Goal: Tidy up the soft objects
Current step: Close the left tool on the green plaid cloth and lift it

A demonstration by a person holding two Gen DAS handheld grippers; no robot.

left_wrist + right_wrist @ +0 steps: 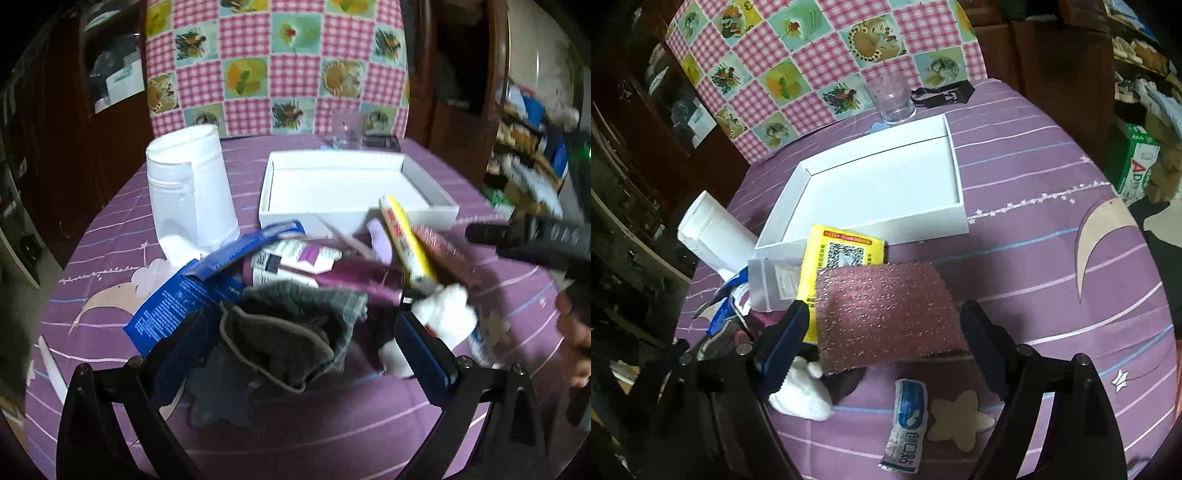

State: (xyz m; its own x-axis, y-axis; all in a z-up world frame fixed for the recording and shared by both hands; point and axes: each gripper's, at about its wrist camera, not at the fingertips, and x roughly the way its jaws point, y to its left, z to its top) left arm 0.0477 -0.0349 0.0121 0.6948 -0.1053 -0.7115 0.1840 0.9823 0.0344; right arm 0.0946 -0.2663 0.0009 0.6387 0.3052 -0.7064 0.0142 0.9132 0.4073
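Left gripper: spread wide, straddling the grey sock without pressing on it; apparently lined up to close on the sock's open cuff.
Right gripper: fingers set against both side edges of the pink scouring pad, so judged to be pinching it across its width, though the jaws stand nearly as wide as they go.
Scouring pad: tilted up off the heap, broad face toward the right wrist camera; probably taken by the edges so the soft body does not fold.
Yellow pack: directly behind the pad, possibly attached to it; QR code and red print on the face, text too small to read.
Grey sock: crumpled at the near side of the heap, partly over a blue packet whose fine print cannot be read.
White glove: fluffy, just beside the right gripper's left finger, flat on the purple tablecloth.
White tray: empty, just behind the heap; likely meant to receive the soft things, hence kept near.
Sachet: blue and white, marked 创口贴, lying apart from the heap beside a star on the cloth.
Carton: green and white, off the table at right, large letters "AD" visible.
White roll: upright left of the tray, untouched.
Glass: clear, behind the tray's far edge.
Progress: early, judging by the empty tray.
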